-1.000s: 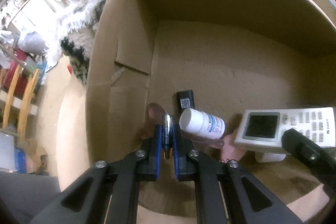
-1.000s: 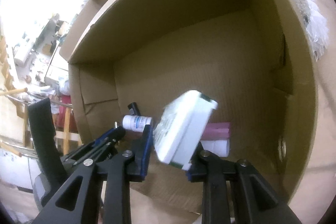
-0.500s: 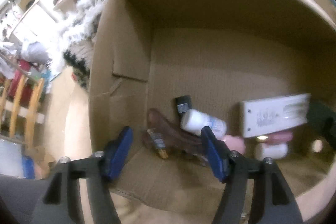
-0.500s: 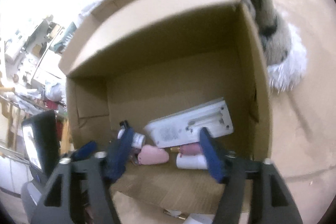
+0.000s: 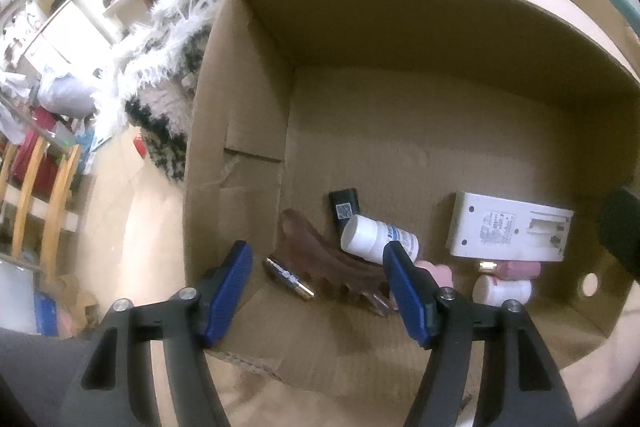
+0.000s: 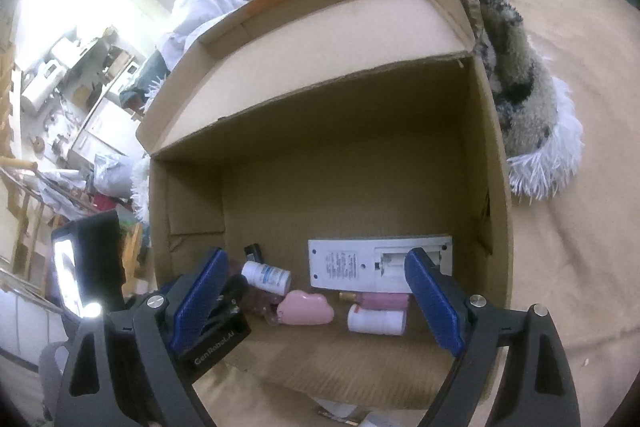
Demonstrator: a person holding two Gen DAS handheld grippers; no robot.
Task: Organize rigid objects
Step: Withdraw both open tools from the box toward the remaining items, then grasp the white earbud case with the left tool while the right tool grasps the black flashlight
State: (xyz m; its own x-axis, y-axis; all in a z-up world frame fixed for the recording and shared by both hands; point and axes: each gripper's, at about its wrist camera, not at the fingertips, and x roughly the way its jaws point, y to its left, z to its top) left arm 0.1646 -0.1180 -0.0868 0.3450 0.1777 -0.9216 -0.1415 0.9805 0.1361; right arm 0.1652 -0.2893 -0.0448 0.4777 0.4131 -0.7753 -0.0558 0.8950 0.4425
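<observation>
An open cardboard box (image 5: 240, 131) (image 6: 492, 163) holds the objects. A battery (image 5: 289, 278) lies on its floor beside a brown comb (image 5: 320, 251), under my open left gripper (image 5: 318, 273). A white remote (image 5: 508, 231) (image 6: 380, 263) rests face down at the right. My right gripper (image 6: 318, 289) hovers above the box, its jaws still opening, nothing between them. Also inside lie a white pill bottle (image 5: 378, 237) (image 6: 267, 275), a black block (image 5: 344, 207), a pink cloud-shaped case (image 6: 306, 313), a pink tube (image 6: 384, 301) and a small white bottle (image 6: 376, 321) (image 5: 503, 290).
A shaggy black-and-white rug (image 5: 168, 67) (image 6: 520, 99) lies beside the box on the tan floor (image 6: 580, 27). Wooden chair rails (image 5: 36, 195) and clutter stand at the far left. The left gripper's body (image 6: 86, 267) shows in the right wrist view.
The left gripper let go of the battery, which now lies on the box floor. The right gripper released the remote, which flipped face down. Both grippers opened and rose.
</observation>
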